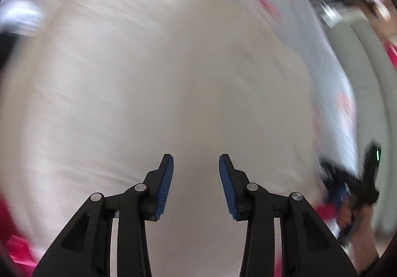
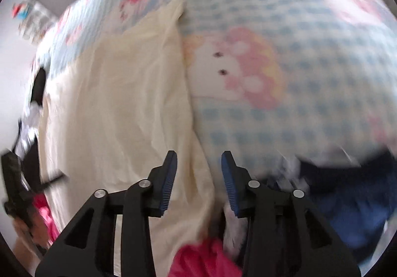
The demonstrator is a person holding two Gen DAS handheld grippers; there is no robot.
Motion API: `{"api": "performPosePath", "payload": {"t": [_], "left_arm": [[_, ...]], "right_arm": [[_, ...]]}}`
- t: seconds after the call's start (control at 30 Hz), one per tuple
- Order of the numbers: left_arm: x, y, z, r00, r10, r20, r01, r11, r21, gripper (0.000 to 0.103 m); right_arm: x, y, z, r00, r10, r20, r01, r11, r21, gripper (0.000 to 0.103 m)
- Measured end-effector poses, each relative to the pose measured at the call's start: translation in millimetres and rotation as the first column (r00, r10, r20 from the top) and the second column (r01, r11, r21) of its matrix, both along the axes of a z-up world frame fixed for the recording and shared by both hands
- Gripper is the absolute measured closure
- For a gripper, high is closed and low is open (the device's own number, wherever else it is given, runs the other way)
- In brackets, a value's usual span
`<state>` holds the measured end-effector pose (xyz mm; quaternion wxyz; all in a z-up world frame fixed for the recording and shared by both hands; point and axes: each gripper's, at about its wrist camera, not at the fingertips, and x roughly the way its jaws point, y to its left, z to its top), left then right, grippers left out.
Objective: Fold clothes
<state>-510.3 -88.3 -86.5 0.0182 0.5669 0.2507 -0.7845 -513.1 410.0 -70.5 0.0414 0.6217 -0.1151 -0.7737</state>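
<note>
A cream garment (image 1: pixel 153 83) lies spread flat on the bed and fills most of the left wrist view. My left gripper (image 1: pixel 196 165) is open and empty above it. In the right wrist view the same cream garment (image 2: pixel 119 108) lies at the left, its right edge running under my right gripper (image 2: pixel 198 165), which is open and empty above that edge. The right gripper also shows blurred at the right edge of the left wrist view (image 1: pixel 352 185), held in a hand.
The bed has a blue checked sheet (image 2: pixel 310 93) with pink cartoon prints. Pink cloth (image 2: pixel 206 259) and dark blue clothes (image 2: pixel 347 207) lie near me. Black and white clothes (image 2: pixel 34 103) sit at the left. Both views are motion-blurred.
</note>
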Motion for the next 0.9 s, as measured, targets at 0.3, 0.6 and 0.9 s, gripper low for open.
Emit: {"api": "performPosePath", "payload": {"t": [0.3, 0.6, 0.9], "left_arm": [[-23.7, -153.0, -15.1, 0.984, 0.158, 0.077, -0.144, 0.977, -0.155, 0.066], [-20.9, -142.9, -43.5, 0.979, -0.082, 0.189, 0.096, 0.993, -0.069, 0.098], [-3.8, -149.0, -25.6, 0.968, 0.016, 0.249, 0.05, 0.966, -0.255, 0.097]], "right_arm": [[-29.0, -7.8, -15.6, 0.998, -0.034, 0.043, 0.031, 0.997, 0.076, 0.064], [-34.2, -15.5, -18.3, 0.995, -0.022, 0.102, 0.02, 1.0, 0.024, 0.058], [-37.1, -28.5, -29.7, 0.987, 0.029, 0.16, -0.053, 0.988, 0.143, 0.058]]}}
